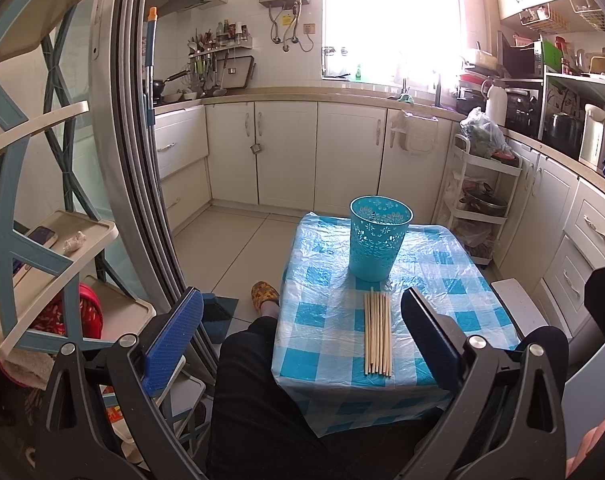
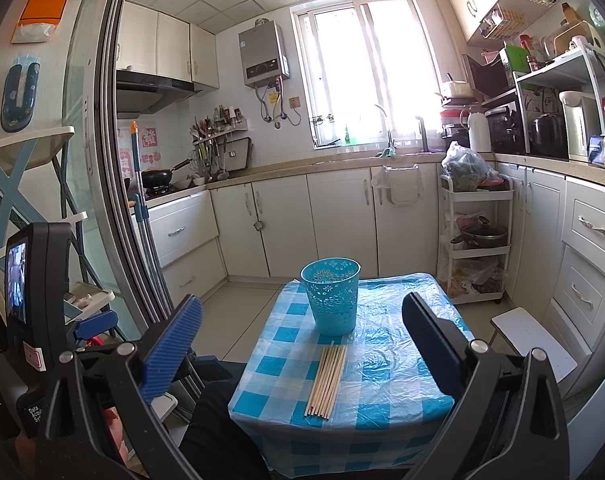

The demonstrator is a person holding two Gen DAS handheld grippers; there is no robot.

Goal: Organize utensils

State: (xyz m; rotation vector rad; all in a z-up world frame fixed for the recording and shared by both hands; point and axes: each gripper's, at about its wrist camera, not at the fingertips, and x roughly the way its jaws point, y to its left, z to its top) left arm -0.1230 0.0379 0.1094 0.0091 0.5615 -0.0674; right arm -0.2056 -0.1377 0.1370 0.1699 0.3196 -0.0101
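Chopsticks lay in a neat bundle on the small table with its blue checked cover, just in front of the upright turquoise holder; the holder looked empty, though its depths were hard to see; nothing had yet been sorted. Both the left gripper and right gripper hung short of the table, jaws spread wide, gripping nothing; every chopstick remained to be moved.

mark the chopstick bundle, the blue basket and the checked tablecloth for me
chopstick bundle [image 1: 377, 334], left wrist view, middle of the sticks' length.
blue basket [image 1: 376, 246], left wrist view, front wall below the cut-out pattern.
checked tablecloth [image 2: 386, 384], right wrist view, bare patch right of the sticks.
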